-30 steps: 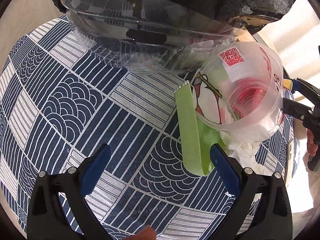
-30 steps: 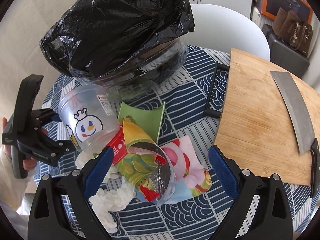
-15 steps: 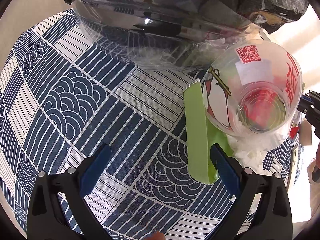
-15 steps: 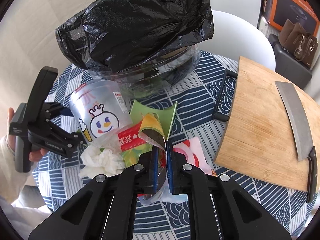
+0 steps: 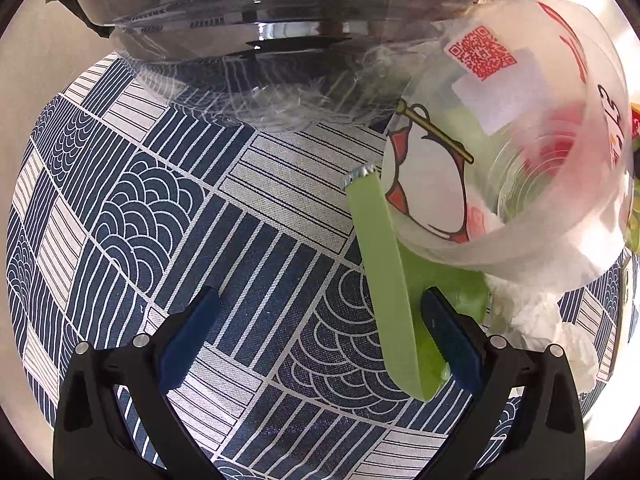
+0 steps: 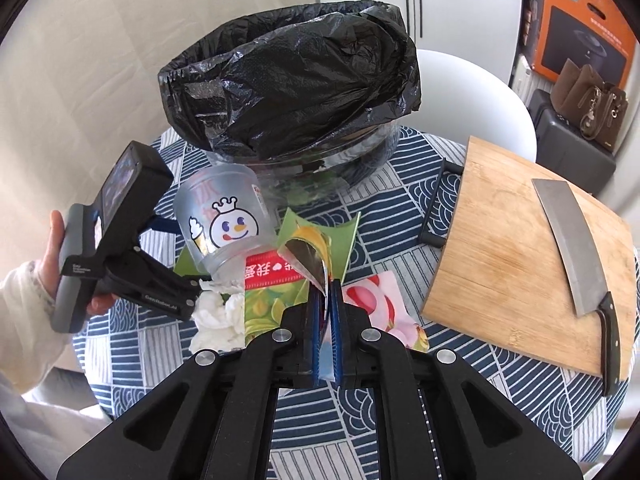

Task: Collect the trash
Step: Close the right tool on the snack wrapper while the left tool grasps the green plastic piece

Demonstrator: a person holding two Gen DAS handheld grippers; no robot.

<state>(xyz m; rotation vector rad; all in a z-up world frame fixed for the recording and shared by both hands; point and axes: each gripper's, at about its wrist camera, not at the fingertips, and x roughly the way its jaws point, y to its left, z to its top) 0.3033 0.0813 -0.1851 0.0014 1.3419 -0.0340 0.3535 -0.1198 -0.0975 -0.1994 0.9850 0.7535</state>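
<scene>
The right gripper [image 6: 327, 304] is clamped on a foil snack wrapper [image 6: 308, 252] near the table's [image 6: 460, 392] middle, before the bin [image 6: 288, 112]. Light, crinkly, slippery: best pinched at a folded edge. The left gripper [image 5: 316, 332] is held apart.

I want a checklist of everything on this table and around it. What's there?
Surface: round table, blue patterned cloth.
Job's things: black-lined bin; snowman cup tipped over; crumpled tissue; green wrapper; foil-lined snack wrapper.
Clutter: cutting board carrying a cleaver.
Grippers: left gripper jaws open beside green wrapper; right gripper jaws clamped on snack wrapper.
Cables: nothing seen.
Surroundings: white chair, orange box, brown bag.
</scene>
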